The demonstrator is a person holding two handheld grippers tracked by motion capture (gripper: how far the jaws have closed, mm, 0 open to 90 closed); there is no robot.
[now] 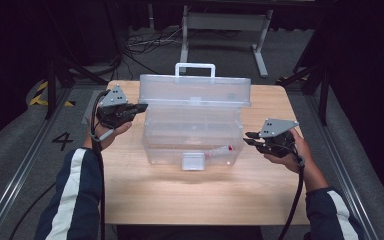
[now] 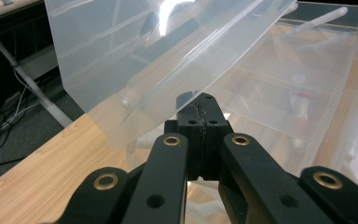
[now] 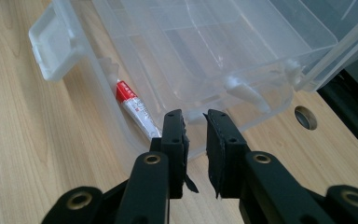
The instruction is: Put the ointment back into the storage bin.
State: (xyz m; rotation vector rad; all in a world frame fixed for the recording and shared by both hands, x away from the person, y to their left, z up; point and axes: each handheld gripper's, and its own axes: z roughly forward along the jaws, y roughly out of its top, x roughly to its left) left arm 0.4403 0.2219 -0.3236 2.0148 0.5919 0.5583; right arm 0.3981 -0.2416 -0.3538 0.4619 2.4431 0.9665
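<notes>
High view: a clear plastic box (image 1: 192, 135) stands mid-counter (image 1: 180, 195), its lid (image 1: 195, 90) raised upright at the back with a white handle (image 1: 195, 67) on top and a latch (image 1: 193, 161) at the front; the left claw (image 1: 141, 107) sits at the box's left rear corner, clenched, its tips touching the lid's edge, and I cannot tell whether anything is pinched between them; the right claw (image 1: 248, 138) hovers just beside the box's right end, jaws slightly parted, grasping nothing; a red-and-white tube (image 3: 135, 105) lies inside against the front wall; beyond the counter, cables (image 1: 145, 42) and a grey stand (image 1: 225, 30) cover the floor.
</notes>
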